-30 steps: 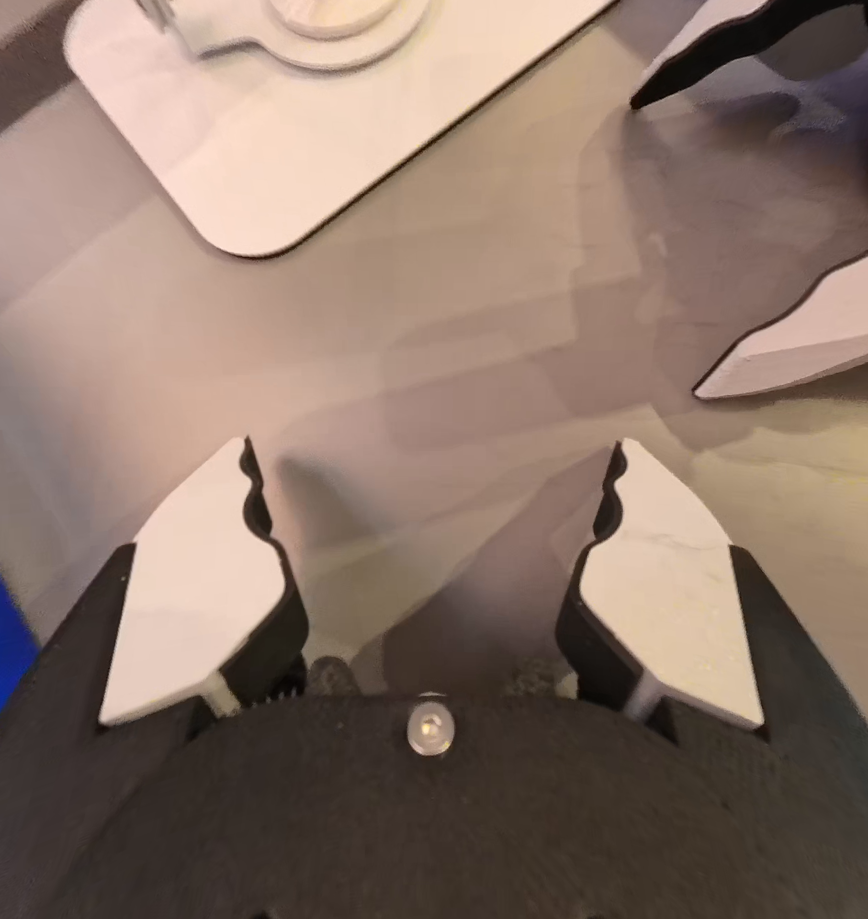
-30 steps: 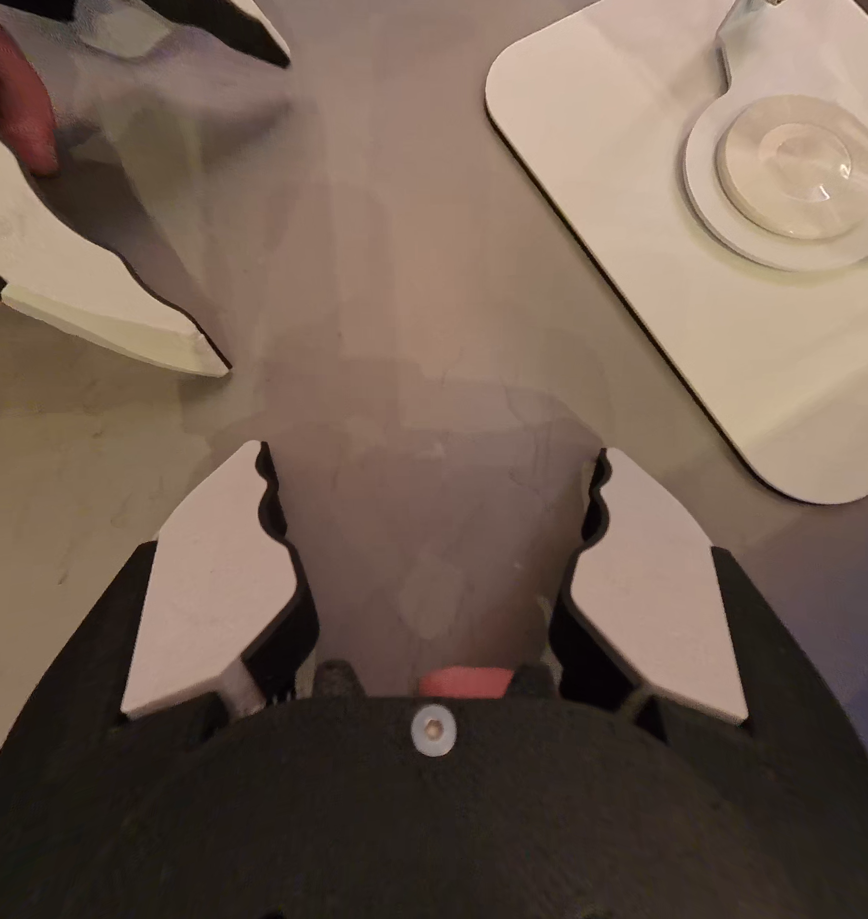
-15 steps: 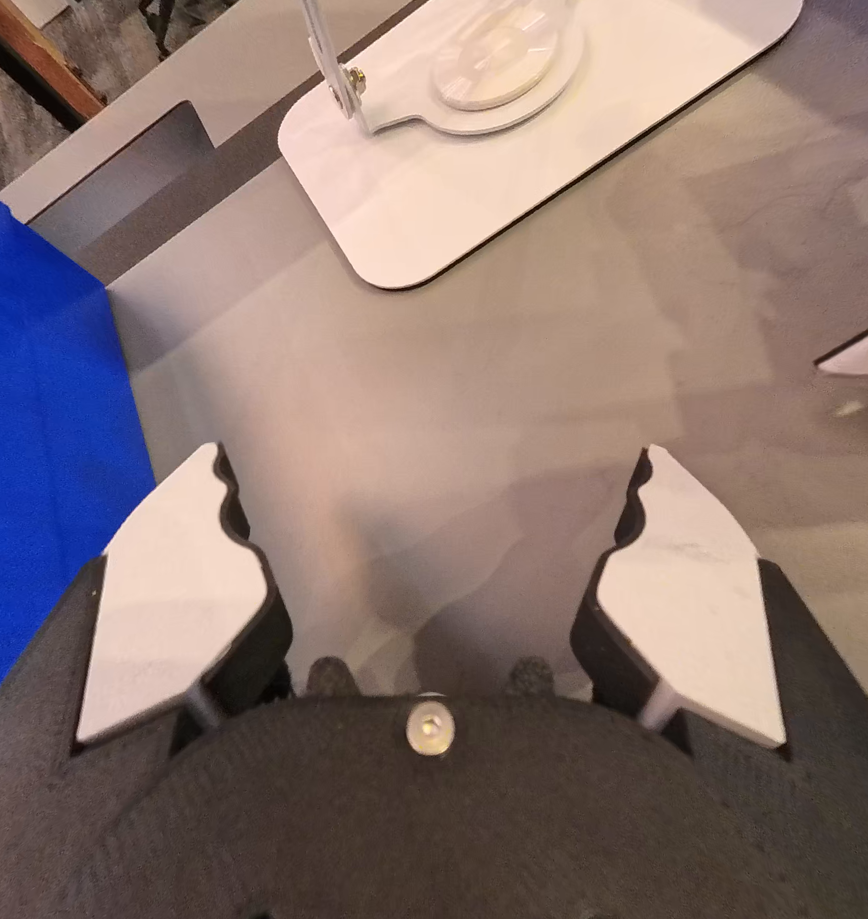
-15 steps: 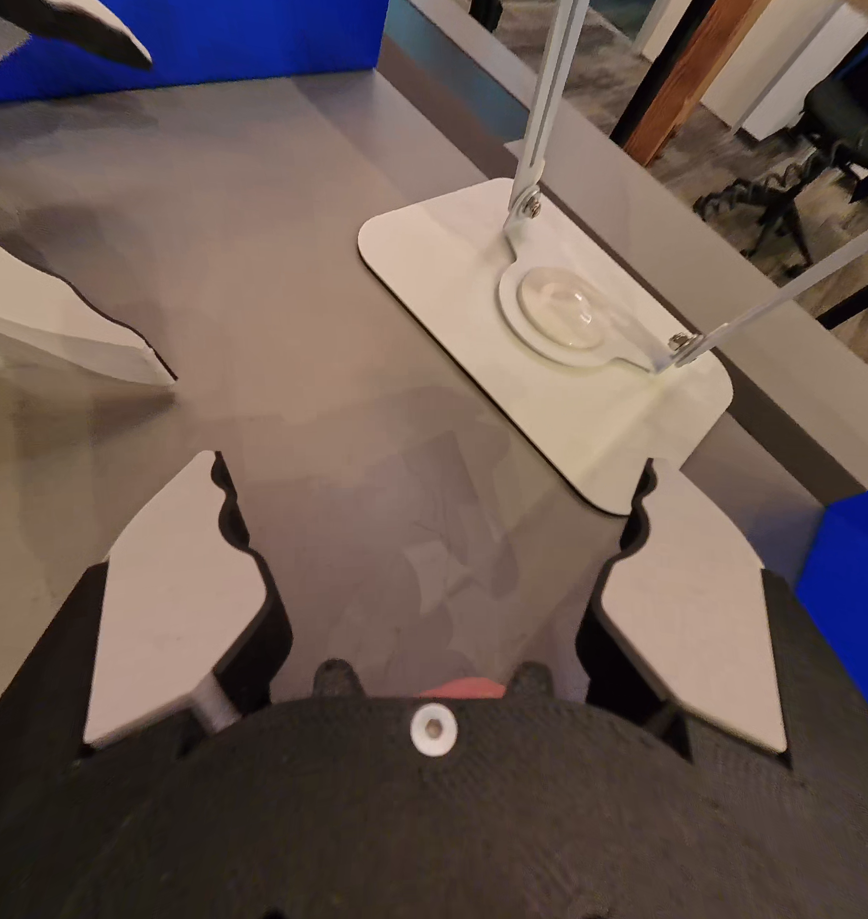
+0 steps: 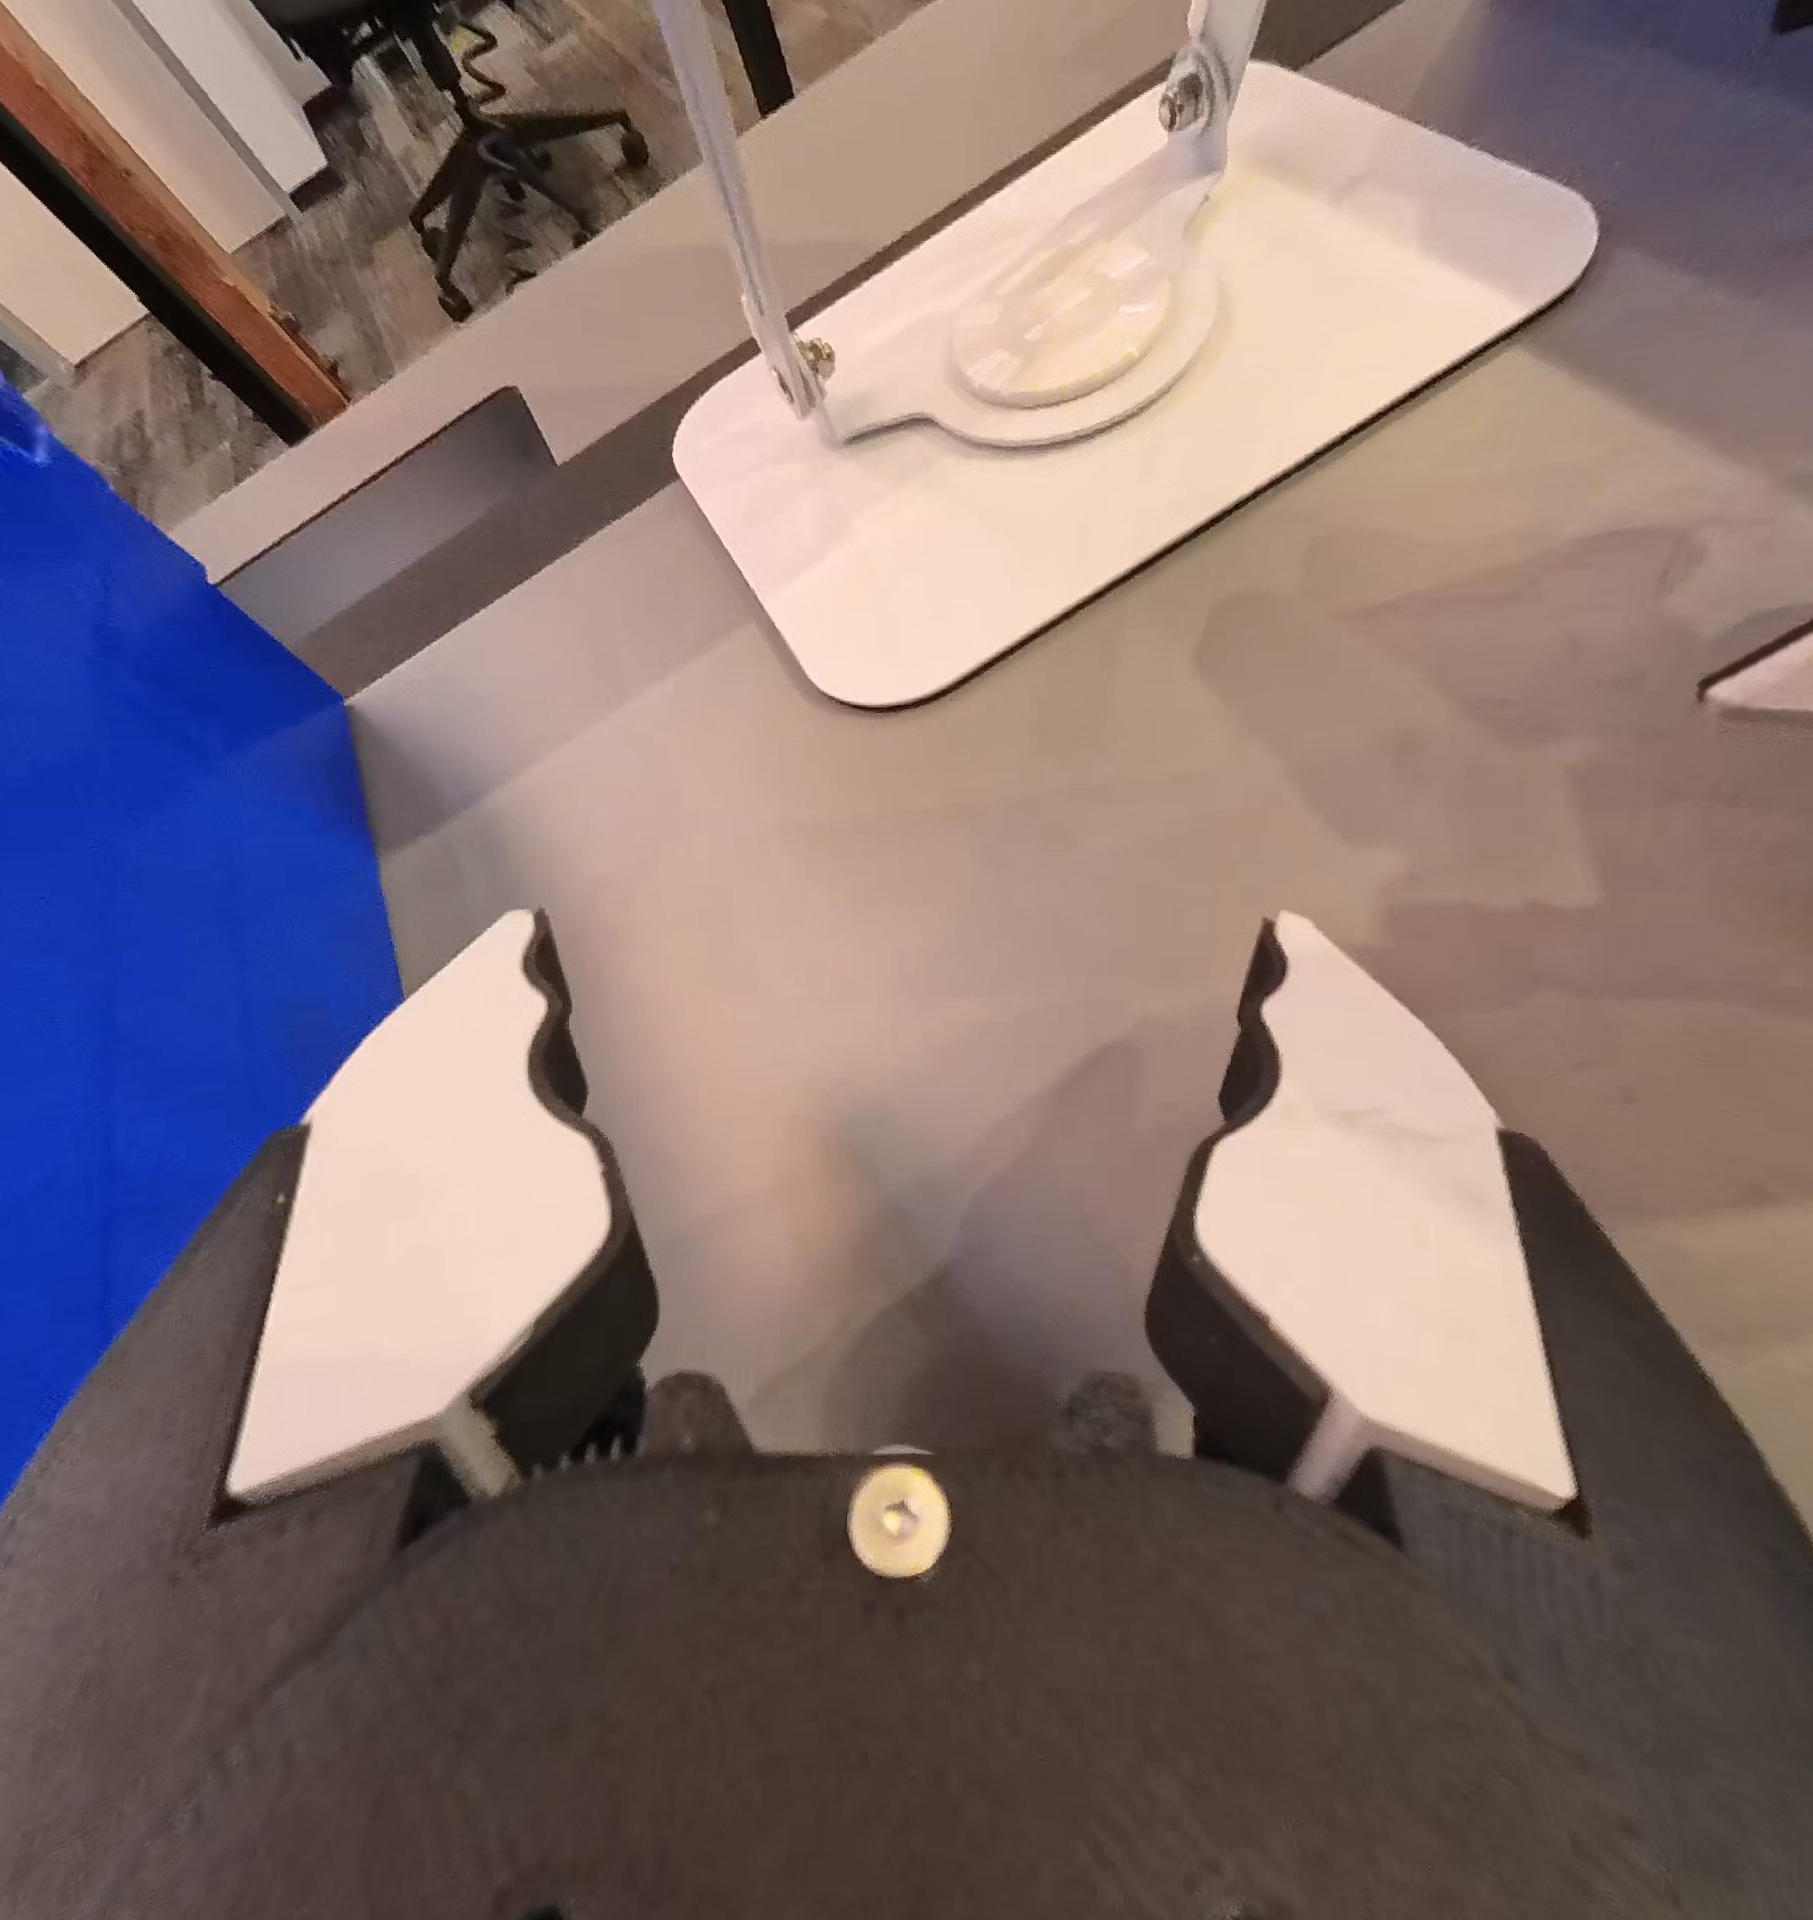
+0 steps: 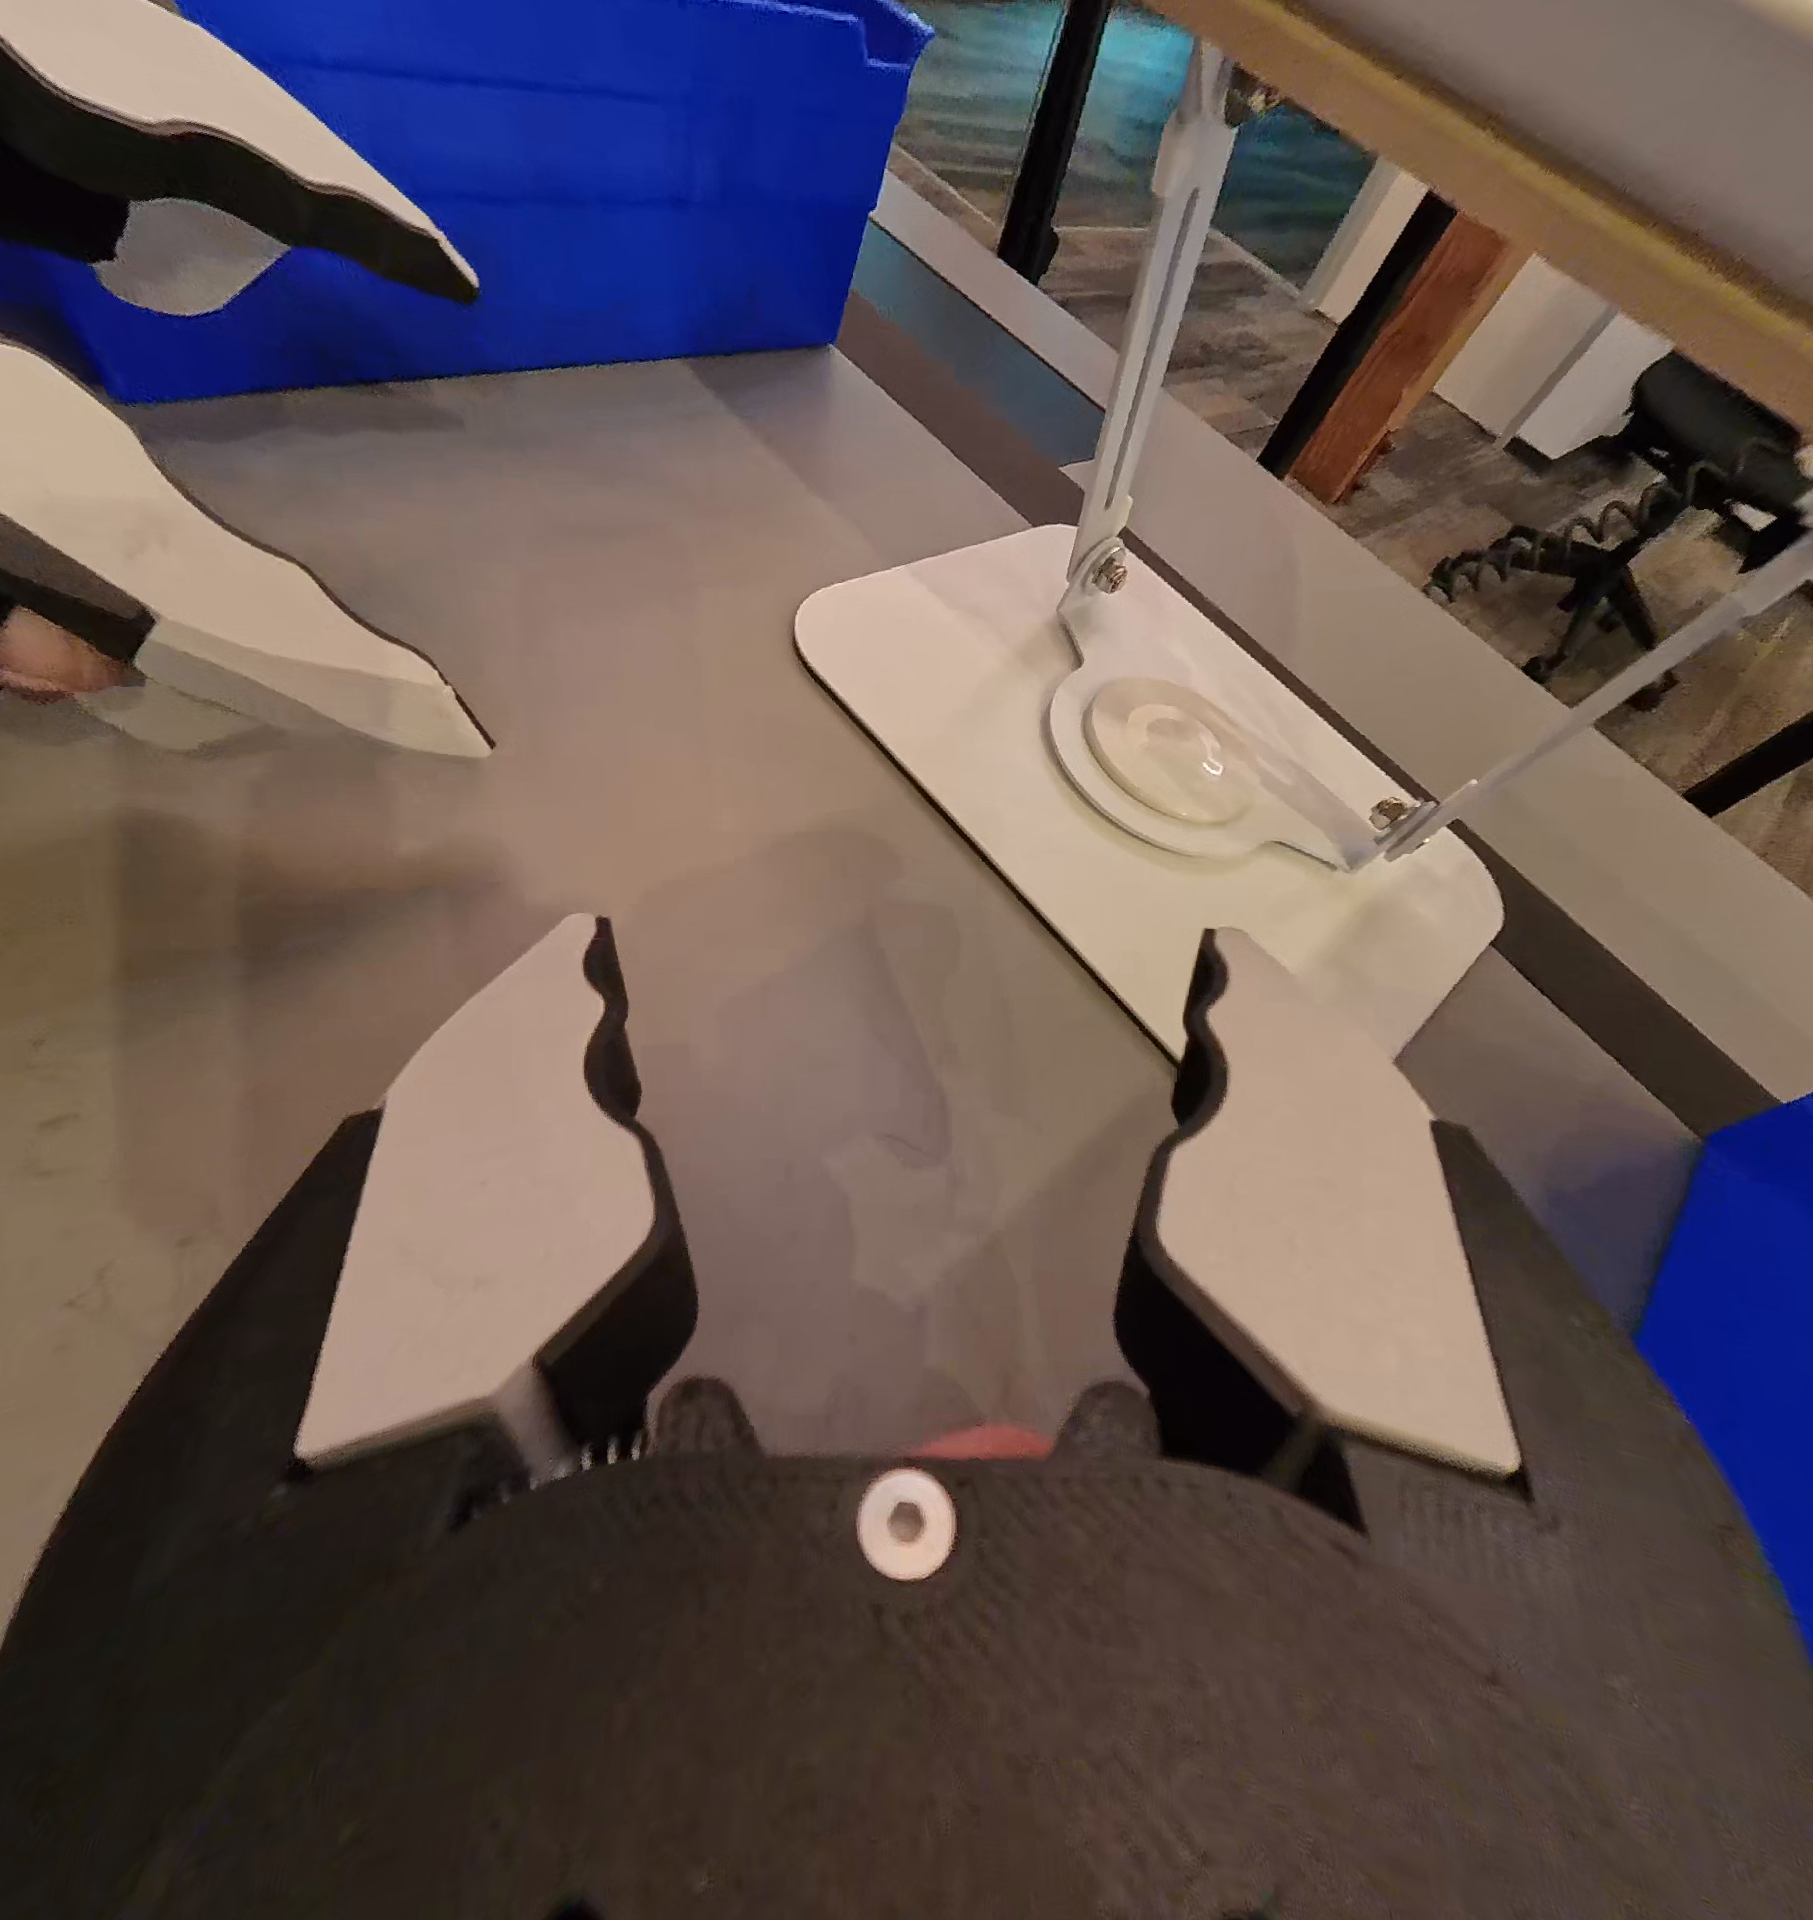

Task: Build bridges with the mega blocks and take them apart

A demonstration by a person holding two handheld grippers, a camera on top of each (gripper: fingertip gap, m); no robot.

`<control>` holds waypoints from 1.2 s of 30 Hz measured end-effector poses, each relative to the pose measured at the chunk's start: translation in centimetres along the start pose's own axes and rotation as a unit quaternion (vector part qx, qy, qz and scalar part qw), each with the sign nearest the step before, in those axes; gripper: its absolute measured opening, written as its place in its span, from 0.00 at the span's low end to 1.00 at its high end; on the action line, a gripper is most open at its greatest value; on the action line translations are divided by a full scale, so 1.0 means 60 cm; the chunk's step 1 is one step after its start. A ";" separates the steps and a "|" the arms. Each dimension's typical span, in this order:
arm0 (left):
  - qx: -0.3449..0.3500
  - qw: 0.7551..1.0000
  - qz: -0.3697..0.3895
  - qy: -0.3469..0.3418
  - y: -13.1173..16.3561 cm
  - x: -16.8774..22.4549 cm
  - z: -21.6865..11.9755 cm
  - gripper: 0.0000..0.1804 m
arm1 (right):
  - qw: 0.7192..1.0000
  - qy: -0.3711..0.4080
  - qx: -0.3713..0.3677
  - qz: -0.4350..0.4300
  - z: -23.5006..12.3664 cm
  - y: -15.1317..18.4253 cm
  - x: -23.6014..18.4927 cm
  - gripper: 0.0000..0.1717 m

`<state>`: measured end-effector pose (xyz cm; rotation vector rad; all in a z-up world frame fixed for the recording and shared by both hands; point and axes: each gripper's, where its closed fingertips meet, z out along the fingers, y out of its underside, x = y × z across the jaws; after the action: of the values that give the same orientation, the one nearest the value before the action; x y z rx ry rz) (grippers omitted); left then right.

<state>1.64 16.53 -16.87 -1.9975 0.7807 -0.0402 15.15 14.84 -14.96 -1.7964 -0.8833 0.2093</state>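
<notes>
Both the left gripper (image 5: 907, 935) and right gripper (image 6: 902, 935) are hovering wide and empty over the grey table (image 5: 985, 831); no mega blocks are showing, so reaching blindly toward the blue bin (image 6: 569, 156) is risking clipping the white lamp base (image 6: 985, 727).

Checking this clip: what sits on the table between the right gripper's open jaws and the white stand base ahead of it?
Nothing: the right wrist view shows only bare grey table between the right gripper and the white stand base. No blocks appear.

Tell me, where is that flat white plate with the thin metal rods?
The white base plate lies on the grey table near its far edge, ahead-right of the right hand-held gripper, with a blue bin farther left.
</notes>
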 end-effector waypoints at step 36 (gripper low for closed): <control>0.002 0.998 0.067 0.022 -0.023 0.019 0.019 0.00 | 0.941 -0.119 0.205 -0.242 -0.086 -0.138 -0.204 0.00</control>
<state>3.64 17.24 -16.72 -1.9428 0.9398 -0.0077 5.35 4.24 -8.84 -1.1425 -1.3184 0.2726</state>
